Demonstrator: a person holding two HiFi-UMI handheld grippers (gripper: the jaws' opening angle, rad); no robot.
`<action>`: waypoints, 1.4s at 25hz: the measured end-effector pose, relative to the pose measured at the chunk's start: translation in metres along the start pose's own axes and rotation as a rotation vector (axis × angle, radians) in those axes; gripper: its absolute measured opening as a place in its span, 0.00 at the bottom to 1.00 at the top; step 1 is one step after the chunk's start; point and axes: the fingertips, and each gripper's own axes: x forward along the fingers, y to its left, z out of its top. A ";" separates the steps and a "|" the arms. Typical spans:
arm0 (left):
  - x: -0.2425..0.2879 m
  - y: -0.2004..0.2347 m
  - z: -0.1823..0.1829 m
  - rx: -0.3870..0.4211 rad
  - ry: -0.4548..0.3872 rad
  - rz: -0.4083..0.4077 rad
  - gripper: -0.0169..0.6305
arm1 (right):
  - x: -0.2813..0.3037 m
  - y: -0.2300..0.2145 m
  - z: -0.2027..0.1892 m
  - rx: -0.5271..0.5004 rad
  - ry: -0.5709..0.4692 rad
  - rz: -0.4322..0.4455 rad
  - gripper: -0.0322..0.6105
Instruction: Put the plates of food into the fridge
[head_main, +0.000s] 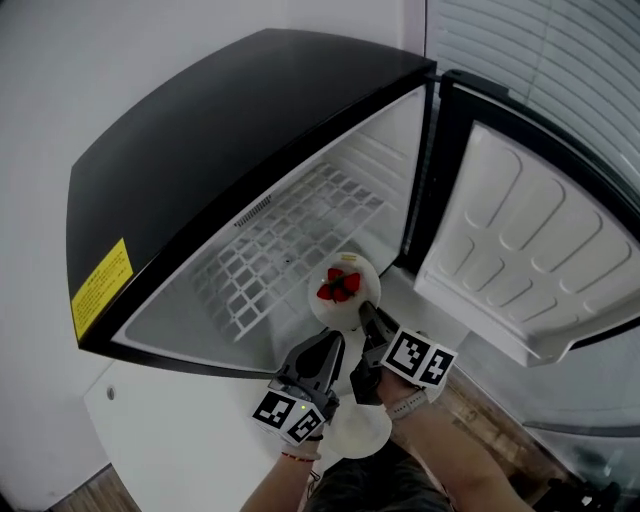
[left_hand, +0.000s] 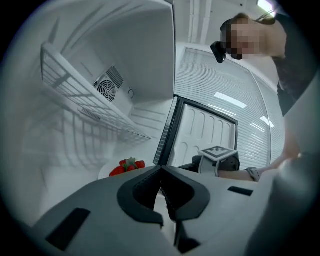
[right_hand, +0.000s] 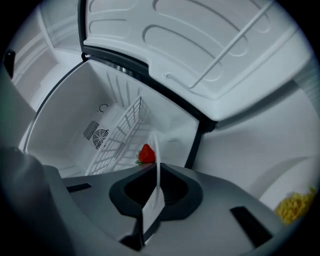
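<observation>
The black-topped fridge (head_main: 200, 150) stood wide open, white inside, and its door (head_main: 520, 230) was swung out to the right with the moulded inner panel facing the camera. A white wire shelf (head_main: 290, 250) ran across the compartment, and the left gripper view caught a round fan vent (left_hand: 106, 89) on the back wall behind it. A yellow label (head_main: 100, 285) sat on the fridge's dark side. Both tools were up at the opening, side by side and close together. The right gripper (head_main: 362, 312) was clamped tight on the rim of a white plate (head_main: 368, 292); its own view showed that rim edge-on, pinched between the jaws. The plate hung at the fridge's mouth, just in front of the shelf and lower than it, clear of the compartment floor. The left gripper (head_main: 332, 345) pointed into the opening just beside the plate, its jaws closed tip to tip, with nothing to be made out between them. Under the two wrists lay a second white plate (head_main: 358, 430), and the right gripper view showed yellow food (right_hand: 295, 207) on it. On the held plate sat a small heap of red strawberries (head_main: 338, 287) with green tops.
</observation>
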 end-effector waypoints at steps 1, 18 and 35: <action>0.006 0.007 -0.003 -0.006 0.002 0.005 0.04 | 0.008 0.000 0.004 -0.014 -0.005 -0.005 0.07; 0.055 0.062 0.027 -0.046 -0.073 0.074 0.04 | 0.095 -0.016 0.036 -0.020 -0.048 -0.136 0.07; 0.048 0.063 0.030 -0.063 -0.086 0.060 0.04 | 0.113 -0.030 0.058 -0.389 -0.007 -0.348 0.18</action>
